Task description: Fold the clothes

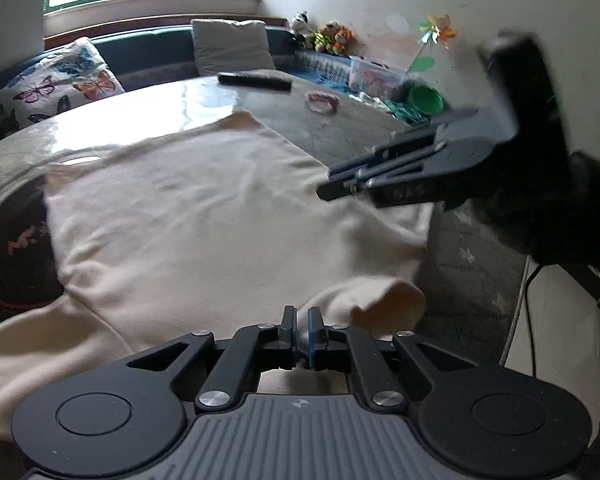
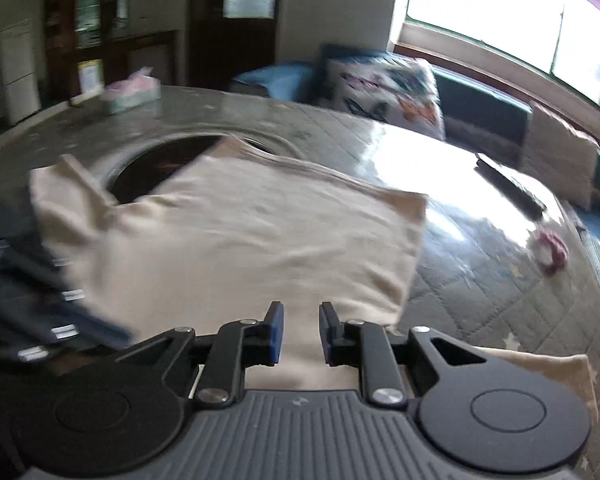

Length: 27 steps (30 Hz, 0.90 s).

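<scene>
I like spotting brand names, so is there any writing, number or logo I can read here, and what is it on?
No readable words or numbers.
Left gripper: small pale emblem on its grey base, no letters.
Right gripper: the same emblem, blurred.
Yellow-framed card on the table: too blurred.
Cream shirt: no print visible.

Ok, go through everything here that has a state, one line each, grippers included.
Left gripper: jaws nearly closed, whether they pinch cloth cannot be told.
Right gripper: jaws open, holding nothing, above the garment.
Cream garment: partly folded, lying flat on the table, one rumpled fold at the near edge.
Table: covered with a glossy clear sheet over quilted cloth.
Remote: lying flat at the far side.
Pink band: lying loose on the table.
</scene>
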Available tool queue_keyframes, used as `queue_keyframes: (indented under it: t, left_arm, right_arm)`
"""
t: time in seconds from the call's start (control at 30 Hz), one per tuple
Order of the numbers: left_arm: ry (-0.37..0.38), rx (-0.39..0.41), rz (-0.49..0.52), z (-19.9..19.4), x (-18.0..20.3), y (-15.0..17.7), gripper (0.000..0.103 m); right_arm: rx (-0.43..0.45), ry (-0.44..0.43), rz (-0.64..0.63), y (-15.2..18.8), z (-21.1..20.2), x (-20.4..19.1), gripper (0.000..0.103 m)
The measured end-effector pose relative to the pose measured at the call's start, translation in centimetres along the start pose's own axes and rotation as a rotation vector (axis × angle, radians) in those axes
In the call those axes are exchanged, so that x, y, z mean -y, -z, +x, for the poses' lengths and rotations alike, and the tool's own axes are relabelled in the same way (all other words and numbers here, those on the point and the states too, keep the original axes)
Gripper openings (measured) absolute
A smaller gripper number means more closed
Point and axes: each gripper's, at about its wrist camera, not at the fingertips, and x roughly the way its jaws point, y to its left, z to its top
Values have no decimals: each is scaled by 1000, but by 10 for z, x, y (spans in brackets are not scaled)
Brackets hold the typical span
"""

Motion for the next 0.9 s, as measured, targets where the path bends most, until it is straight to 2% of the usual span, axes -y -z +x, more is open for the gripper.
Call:
queue_keyframes:
  t: [0.07, 0.2, 0.3, 0.37, 0.57, 0.73, 0.9]
  left_arm:
    - [-30, 25, -17, -3, -9, -8, 6]
    - [-99, 64, -117, -2, -43, -24, 6]
    - [-167, 60, -182, 6, -70, -27, 6]
    - [-185, 42, -214, 8, -84, -23, 6]
    - [-218, 11, -252, 4, -101, -9, 6]
    - [-232, 21, -245, 6, -105, -21, 6]
    - [-278, -1, -244, 18, -121, -34, 7]
  right_arm:
    - [-24, 15, 22, 0, 13, 11, 19]
    - [-53, 18, 49, 8, 19, 19, 19]
    - [-58, 19, 40, 10, 14, 18, 20]
    - [-61, 16, 37, 9, 13, 18, 20]
    - [-34, -2, 47, -6, 13, 23, 22]
    - [-41, -8, 85, -19, 32, 33, 22]
    - [-69, -4, 114, -29, 55, 45, 22]
